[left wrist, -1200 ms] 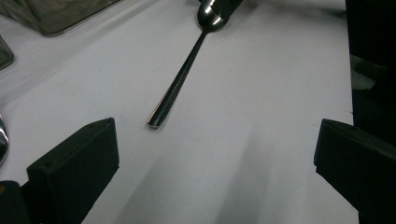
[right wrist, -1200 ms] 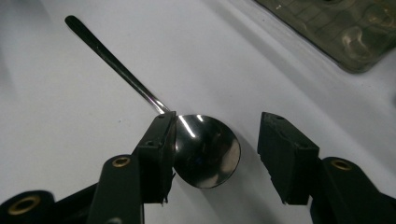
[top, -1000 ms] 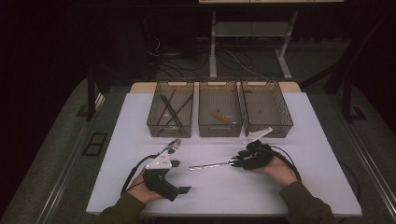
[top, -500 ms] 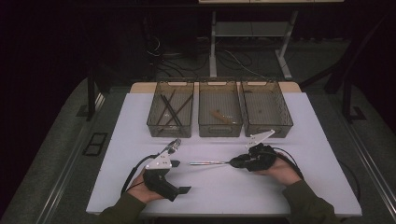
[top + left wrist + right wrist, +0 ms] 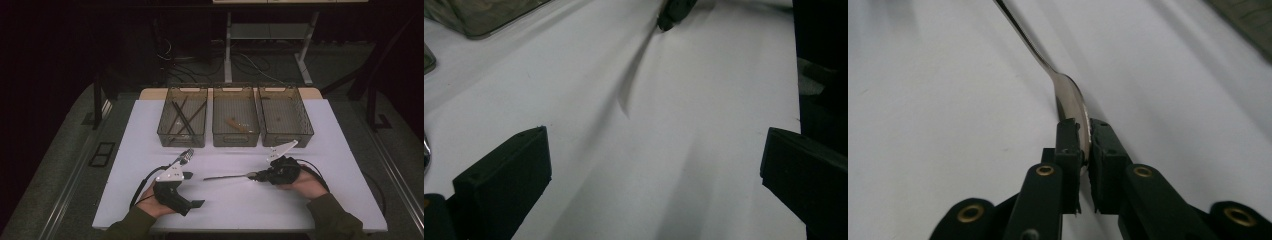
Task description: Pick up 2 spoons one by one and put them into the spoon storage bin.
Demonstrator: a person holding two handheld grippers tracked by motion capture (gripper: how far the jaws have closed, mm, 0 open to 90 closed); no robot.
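A metal spoon (image 5: 225, 176) lies across the white table (image 5: 310, 130), handle pointing left. My right gripper (image 5: 256, 176) is shut on the spoon's bowl. In the right gripper view the two black jaws (image 5: 1084, 135) pinch the bowl (image 5: 1069, 100) edge-on, having just closed on it. My left gripper (image 5: 192, 189) rests on the table to the left of the spoon, jaws wide apart. In the left gripper view (image 5: 654, 165) nothing lies between them, and the spoon handle (image 5: 630, 82) runs up to the right gripper (image 5: 676, 10).
Three clear bins stand in a row at the back: the left bin (image 5: 165, 132) holds dark sticks, the middle bin (image 5: 236, 140) a brownish piece, the right bin (image 5: 306, 132) something small. A small shiny metal item (image 5: 186, 156) lies beside the left gripper.
The right gripper's jaws have closed onto the spoon's bowl, and the hand has shifted slightly. The left hand and gripper have kept still.
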